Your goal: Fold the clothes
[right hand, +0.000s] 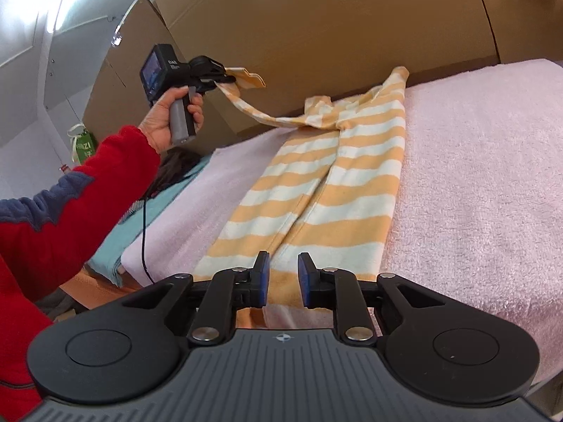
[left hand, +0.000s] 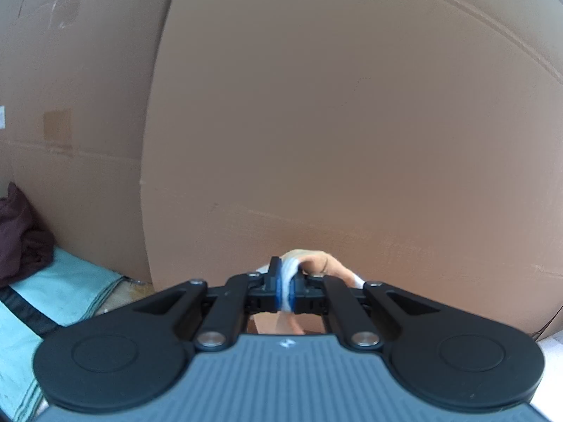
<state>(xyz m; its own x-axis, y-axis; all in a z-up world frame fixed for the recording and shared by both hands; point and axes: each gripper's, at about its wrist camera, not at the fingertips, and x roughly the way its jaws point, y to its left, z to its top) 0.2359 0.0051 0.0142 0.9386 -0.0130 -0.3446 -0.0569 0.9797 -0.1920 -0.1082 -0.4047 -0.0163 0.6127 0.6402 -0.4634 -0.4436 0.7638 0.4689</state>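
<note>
An orange and white striped garment [right hand: 316, 183] lies stretched lengthwise on a pink fleece blanket [right hand: 475, 176]. One sleeve [right hand: 253, 109] is lifted off to the left and hangs in the air. My left gripper [right hand: 228, 78] is shut on that sleeve's end, held up by a hand [right hand: 165, 123] in front of the cardboard. In the left wrist view the striped fabric [left hand: 316, 263] is pinched in my left gripper [left hand: 285, 274]. My right gripper [right hand: 283, 277] hovers low over the garment's near hem with a clear gap between its blue pads [right hand: 264, 279]; nothing is pinched there.
Tall cardboard boxes [left hand: 316, 105] wall off the far side of the blanket. A teal cloth [right hand: 116, 246] and a dark maroon garment [left hand: 17, 232] lie to the left. The person's red sleeve [right hand: 70, 211] and a black cable [right hand: 143, 232] cross the left foreground.
</note>
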